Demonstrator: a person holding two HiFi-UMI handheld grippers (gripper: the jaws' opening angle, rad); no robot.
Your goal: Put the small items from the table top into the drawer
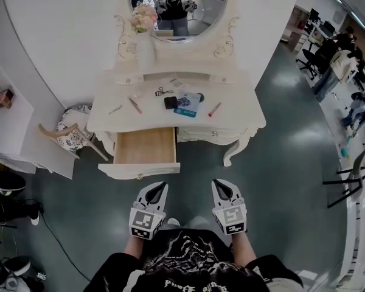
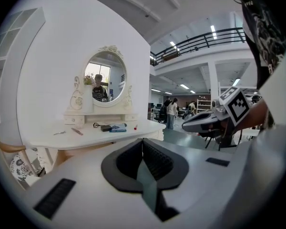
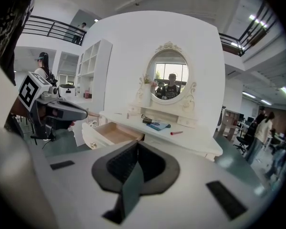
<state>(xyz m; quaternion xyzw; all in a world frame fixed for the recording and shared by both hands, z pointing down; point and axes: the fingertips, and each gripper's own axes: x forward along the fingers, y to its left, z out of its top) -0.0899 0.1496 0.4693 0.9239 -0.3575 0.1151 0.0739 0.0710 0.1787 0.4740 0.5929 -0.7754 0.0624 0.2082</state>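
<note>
The white dressing table (image 1: 243,119) stands ahead with its left drawer (image 1: 145,148) pulled out and empty. On the top lie a red stick (image 1: 215,109), a blue booklet (image 1: 188,104), a small black box (image 1: 170,102), a black wire-like item (image 1: 163,92), a pink pen (image 1: 135,105) and a thin silver piece (image 1: 115,109). My left gripper (image 1: 160,187) and right gripper (image 1: 221,185) hover side by side over the floor, short of the drawer front, both shut and holding nothing. The right gripper view shows the drawer (image 3: 112,133) and the red stick (image 3: 176,133).
An oval mirror (image 1: 176,5) and a vase of flowers (image 1: 144,35) stand at the table's back. A patterned chair (image 1: 73,132) sits left of the table, beside white shelving (image 1: 6,120). People and office chairs (image 1: 328,59) are far right. Shoes and a cable lie at lower left.
</note>
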